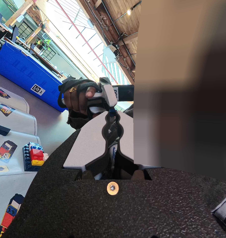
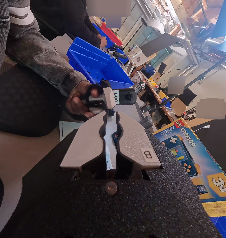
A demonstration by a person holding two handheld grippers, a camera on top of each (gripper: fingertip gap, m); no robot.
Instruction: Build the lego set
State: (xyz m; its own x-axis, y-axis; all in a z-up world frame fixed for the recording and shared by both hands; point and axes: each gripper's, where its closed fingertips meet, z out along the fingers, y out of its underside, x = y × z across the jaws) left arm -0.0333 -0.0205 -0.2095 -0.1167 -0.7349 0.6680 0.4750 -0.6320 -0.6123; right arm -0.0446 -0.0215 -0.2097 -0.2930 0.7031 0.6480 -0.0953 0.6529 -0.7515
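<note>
- Between the two facing tools, held up off the tabletop, sits a small dark-blue brick.
- Left tongs – in their own view the two grey fingertips sit against the brick's sides, clamped on it.
- Right tongs – their own view shows the same brick end-on between the tips, with a thin gap beside the right-hand fingertip; they stand slightly apart and do not press on it.
- Only the left wrist view shows a part-built brick model of dark blue, red, yellow and white on the tabletop, near the left tool's body. Printed instruction sheets lie beside it, with a black piece resting on them.
- That view also shows the closed side of a blue bin and the gloved hand gripping the right tool.
- Only the right wrist view looks down into a blue bin's open, ribbed inside.
- It also shows a boxed toy set lying to the right, a small grey block on the tabletop, and the sleeved hand on the left tool.
- Farther back in that view, another person's hand reaches over the bins.
</note>
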